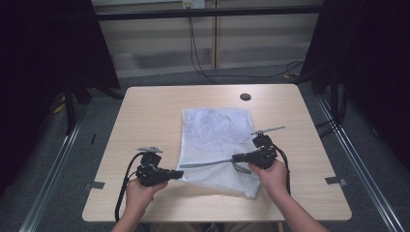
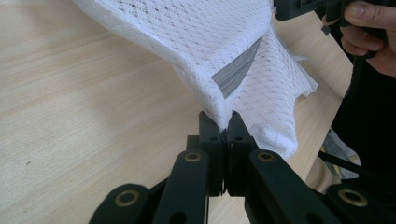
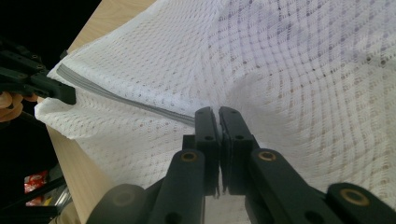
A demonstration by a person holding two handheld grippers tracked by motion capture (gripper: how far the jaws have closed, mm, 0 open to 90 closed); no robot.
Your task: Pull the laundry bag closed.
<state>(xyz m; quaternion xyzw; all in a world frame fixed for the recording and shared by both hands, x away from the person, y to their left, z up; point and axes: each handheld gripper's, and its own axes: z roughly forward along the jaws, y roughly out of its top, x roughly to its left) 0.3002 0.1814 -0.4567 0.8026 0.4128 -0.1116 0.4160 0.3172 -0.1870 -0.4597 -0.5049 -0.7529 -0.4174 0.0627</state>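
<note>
One wooden worktop (image 1: 145, 111) carries one white mesh bag (image 1: 212, 130) with one grey strip (image 1: 208, 163) along it, one dark round hole (image 1: 245, 96) sits in its top, and two hand-held grippers, left gripper (image 1: 180, 174) and right gripper (image 1: 235, 157), are over it.

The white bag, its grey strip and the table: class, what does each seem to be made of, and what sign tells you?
White bag: looks like soft mesh fabric, likely synthetic; tiny open holes and limp folds show. Grey strip: seems a smooth woven tape or zip band, flatter and denser than the mesh. Table: pale wood-grain top, matte, probably laminate; fine streaks show.
</note>
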